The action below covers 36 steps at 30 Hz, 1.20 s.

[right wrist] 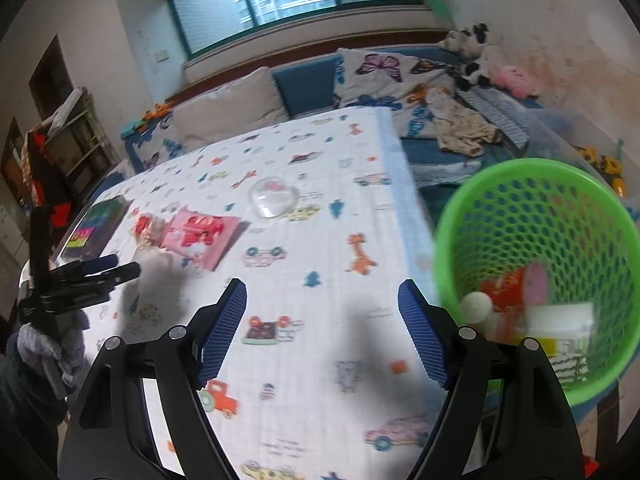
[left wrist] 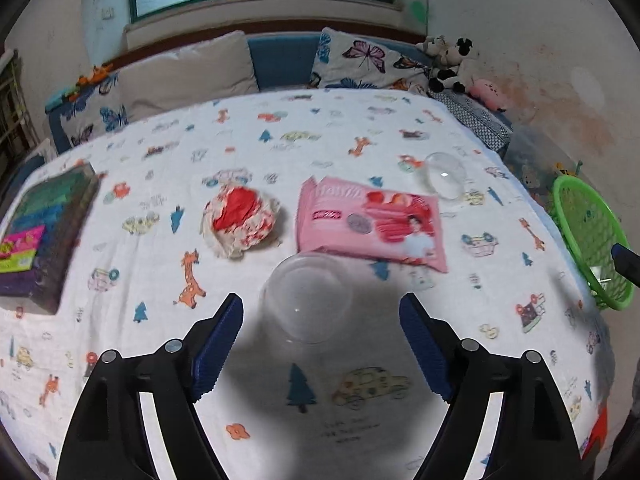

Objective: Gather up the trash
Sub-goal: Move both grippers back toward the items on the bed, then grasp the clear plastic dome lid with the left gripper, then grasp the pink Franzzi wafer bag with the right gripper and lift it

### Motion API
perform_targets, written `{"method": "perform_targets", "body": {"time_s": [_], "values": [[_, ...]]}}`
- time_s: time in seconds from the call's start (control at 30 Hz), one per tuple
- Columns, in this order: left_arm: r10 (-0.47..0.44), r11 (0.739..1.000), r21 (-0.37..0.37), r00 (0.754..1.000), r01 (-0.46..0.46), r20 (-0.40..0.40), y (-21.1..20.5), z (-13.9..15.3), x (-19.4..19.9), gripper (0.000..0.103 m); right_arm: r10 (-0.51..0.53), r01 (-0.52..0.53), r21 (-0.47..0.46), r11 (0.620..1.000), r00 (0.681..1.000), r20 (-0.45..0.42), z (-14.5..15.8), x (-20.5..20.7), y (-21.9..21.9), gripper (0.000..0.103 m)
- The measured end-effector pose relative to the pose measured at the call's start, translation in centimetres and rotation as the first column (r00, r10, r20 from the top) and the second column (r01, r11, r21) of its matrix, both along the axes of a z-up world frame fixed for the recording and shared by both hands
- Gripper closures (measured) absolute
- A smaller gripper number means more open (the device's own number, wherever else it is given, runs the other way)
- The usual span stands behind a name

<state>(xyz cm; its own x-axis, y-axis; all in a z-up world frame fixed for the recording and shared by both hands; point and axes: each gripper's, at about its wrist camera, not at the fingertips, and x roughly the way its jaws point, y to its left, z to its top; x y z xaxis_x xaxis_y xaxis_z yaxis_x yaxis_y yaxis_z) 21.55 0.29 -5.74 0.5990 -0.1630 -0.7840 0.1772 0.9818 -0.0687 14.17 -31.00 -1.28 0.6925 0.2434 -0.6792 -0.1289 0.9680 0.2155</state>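
Observation:
My left gripper (left wrist: 321, 308) is open, its blue pads either side of a clear plastic cup (left wrist: 306, 296) lying on the patterned cloth. Beyond it lie a pink wipes packet (left wrist: 370, 222), a crumpled red and white wrapper (left wrist: 240, 220) and a second clear plastic lid (left wrist: 445, 174). My right gripper (right wrist: 321, 296) is open and empty above the cloth, just left of a green mesh basket (right wrist: 536, 216) holding red, white and pink trash. The left gripper (right wrist: 104, 270) shows at the left of the right wrist view. The basket (left wrist: 588, 236) stands at the table's right edge.
A dark box of coloured items (left wrist: 44, 236) lies at the table's left. Cushions (left wrist: 188, 72) and plush toys (left wrist: 452, 64) line the bench behind the table. The table's right edge (right wrist: 404, 184) drops to a blue seat with clothes.

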Motion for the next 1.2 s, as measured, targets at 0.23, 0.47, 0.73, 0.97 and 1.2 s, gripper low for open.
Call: {"method": "perform_targets", "body": {"time_s": [0.23, 0.47, 0.73, 0.97, 1.2], "values": [[-0.004, 1.000, 0.021, 1.000, 0.005, -0.024, 0.5, -1.7, 1.3, 0.025, 0.072, -0.073, -0.029, 0.997, 0.997, -0.016, -0.4, 1.8, 2.9, 0.022], [-0.009, 0.999, 0.037, 1.000, 0.010, -0.023, 0.3, -2.5, 1.9, 0.032, 0.130, -0.133, -0.056, 0.990, 0.990, -0.044, -1.1, 3.3, 4.8, 0.022], [-0.027, 1.000, 0.003, 1.000, 0.027, -0.006, 0.5, -2.2, 1.6, 0.047, 0.226, -0.231, -0.111, 0.967, 0.973, -0.054, -1.2, 4.9, 7.7, 0.020], [-0.015, 0.999, -0.029, 1.000, 0.015, 0.015, 2.0, -0.2, 0.2, 0.047, 0.357, -0.364, -0.171, 0.916, 0.931, -0.073, -1.7, 6.5, 11.2, 0.018], [0.017, 0.999, -0.036, 0.999, -0.016, 0.028, 4.3, 1.6, -1.9, 0.047, 0.485, -0.497, -0.221, 0.839, 0.867, -0.112, -2.7, 8.7, 15.0, 0.017]]}}
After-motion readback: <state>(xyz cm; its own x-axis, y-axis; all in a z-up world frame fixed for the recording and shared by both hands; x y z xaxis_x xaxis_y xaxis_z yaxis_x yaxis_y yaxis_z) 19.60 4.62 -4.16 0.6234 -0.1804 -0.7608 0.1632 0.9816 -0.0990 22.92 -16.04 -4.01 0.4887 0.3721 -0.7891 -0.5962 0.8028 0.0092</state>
